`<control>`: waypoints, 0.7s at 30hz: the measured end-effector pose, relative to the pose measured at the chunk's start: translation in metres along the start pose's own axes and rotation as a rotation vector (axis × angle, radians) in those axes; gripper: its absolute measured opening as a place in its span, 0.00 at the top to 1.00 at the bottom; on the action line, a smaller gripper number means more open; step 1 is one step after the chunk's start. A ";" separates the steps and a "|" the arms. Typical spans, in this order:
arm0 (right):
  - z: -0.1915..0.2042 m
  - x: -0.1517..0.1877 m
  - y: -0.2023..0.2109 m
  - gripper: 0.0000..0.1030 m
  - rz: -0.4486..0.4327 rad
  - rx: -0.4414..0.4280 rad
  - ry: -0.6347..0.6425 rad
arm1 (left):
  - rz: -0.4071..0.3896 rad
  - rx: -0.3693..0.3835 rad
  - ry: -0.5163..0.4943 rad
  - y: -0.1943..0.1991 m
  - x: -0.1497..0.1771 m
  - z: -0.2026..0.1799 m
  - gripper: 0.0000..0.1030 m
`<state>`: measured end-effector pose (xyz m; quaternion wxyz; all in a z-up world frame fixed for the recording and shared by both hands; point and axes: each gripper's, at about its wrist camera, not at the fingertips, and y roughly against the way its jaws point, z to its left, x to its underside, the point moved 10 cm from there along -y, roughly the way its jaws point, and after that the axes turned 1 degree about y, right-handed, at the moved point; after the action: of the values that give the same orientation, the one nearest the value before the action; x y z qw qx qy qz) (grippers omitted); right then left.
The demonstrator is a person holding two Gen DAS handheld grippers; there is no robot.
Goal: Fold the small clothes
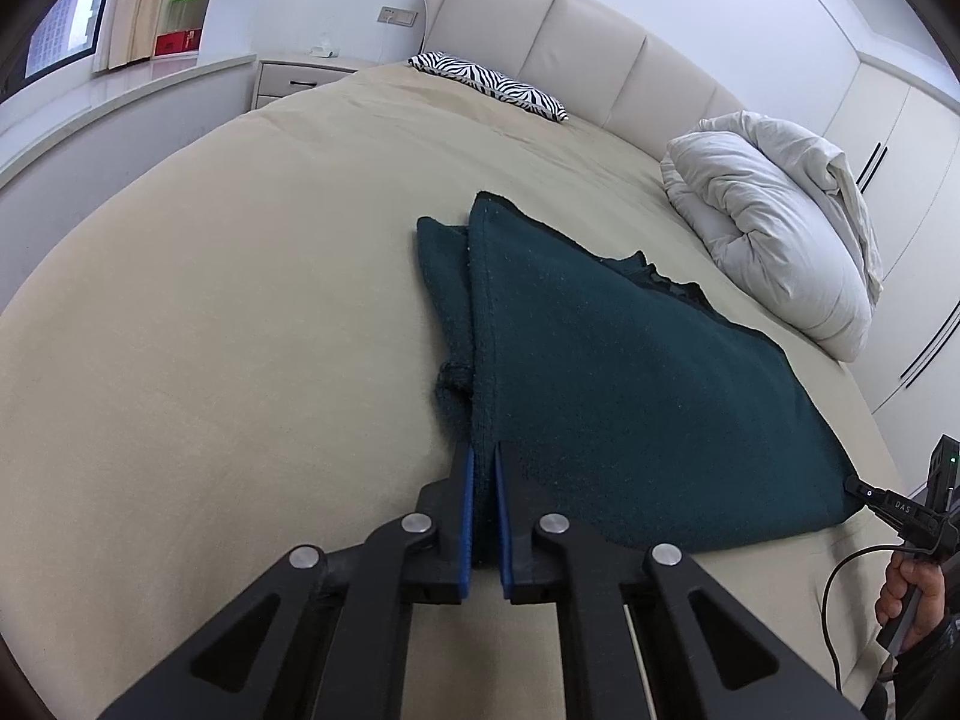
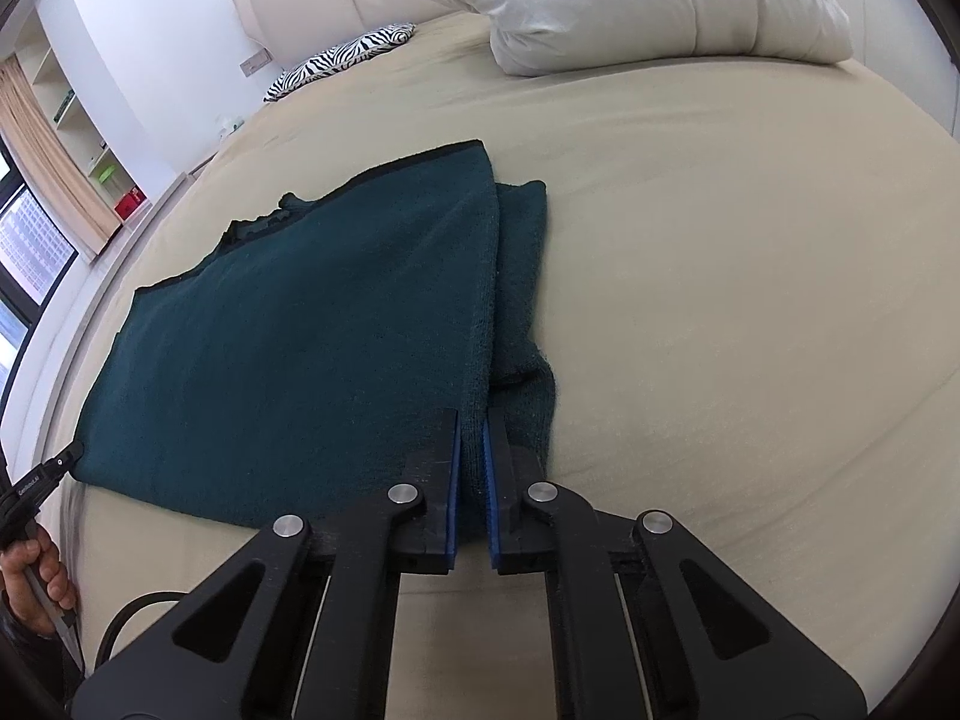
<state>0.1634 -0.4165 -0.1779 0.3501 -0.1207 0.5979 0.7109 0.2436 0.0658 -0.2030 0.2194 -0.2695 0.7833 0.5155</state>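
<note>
A dark green knitted garment (image 1: 630, 384) lies spread on the beige bed (image 1: 210, 330), with a sleeve folded along its side. My left gripper (image 1: 485, 456) is shut on the garment's near left corner. In the right wrist view the garment (image 2: 312, 324) fills the middle left, and my right gripper (image 2: 472, 420) is shut on its near right corner. Each gripper also shows in the other's view, at the garment's far corner: the right one (image 1: 855, 487) and the left one (image 2: 72, 453).
A white folded duvet (image 1: 774, 228) lies at the bed's right side by the headboard (image 1: 576, 42). A zebra-print pillow (image 1: 489, 84) sits at the head. A nightstand (image 1: 300, 75) and window ledge are to the left, wardrobes (image 1: 900, 180) to the right.
</note>
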 end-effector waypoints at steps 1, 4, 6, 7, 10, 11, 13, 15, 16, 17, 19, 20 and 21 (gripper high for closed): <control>0.002 -0.002 0.002 0.95 -0.010 0.000 0.005 | 0.001 -0.002 -0.001 0.000 0.001 0.001 0.93; 0.007 -0.002 0.005 0.95 -0.010 -0.001 0.021 | 0.006 -0.004 0.005 0.001 0.005 0.004 0.93; 0.007 0.001 0.003 0.95 0.002 0.005 0.028 | 0.005 0.001 0.023 0.003 0.008 0.006 0.93; 0.007 0.003 0.002 0.95 0.008 0.005 0.024 | 0.007 0.006 0.034 0.004 0.010 0.008 0.93; 0.006 0.007 0.006 0.95 0.007 -0.004 0.011 | -0.007 0.024 0.038 0.010 0.013 0.008 0.93; 0.007 0.008 0.009 0.95 0.000 -0.008 0.014 | -0.005 0.022 0.034 0.011 0.014 0.008 0.93; 0.008 0.010 0.010 0.95 -0.002 0.000 0.035 | 0.007 0.014 0.036 0.007 0.017 0.009 0.93; 0.007 0.015 0.003 0.95 0.024 0.023 0.056 | 0.027 0.009 0.050 0.001 0.020 0.012 0.93; 0.004 0.017 -0.001 0.95 0.037 0.040 0.057 | 0.035 0.009 0.056 -0.001 0.020 0.013 0.93; 0.000 0.020 -0.004 0.95 0.051 0.042 0.037 | 0.041 0.009 0.063 -0.002 0.021 0.014 0.93; -0.004 0.021 -0.005 0.95 0.054 0.018 -0.005 | 0.045 0.015 0.067 -0.004 0.020 0.014 0.91; -0.004 0.020 -0.003 0.95 0.048 0.011 -0.011 | 0.047 0.017 0.068 -0.004 0.021 0.014 0.91; -0.004 0.021 -0.003 0.95 0.046 0.012 -0.007 | 0.047 0.019 0.070 -0.005 0.021 0.014 0.91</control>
<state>0.1495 -0.4124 -0.1931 0.3365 -0.1024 0.6034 0.7157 0.2314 0.0735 -0.2249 0.1824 -0.2665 0.8016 0.5032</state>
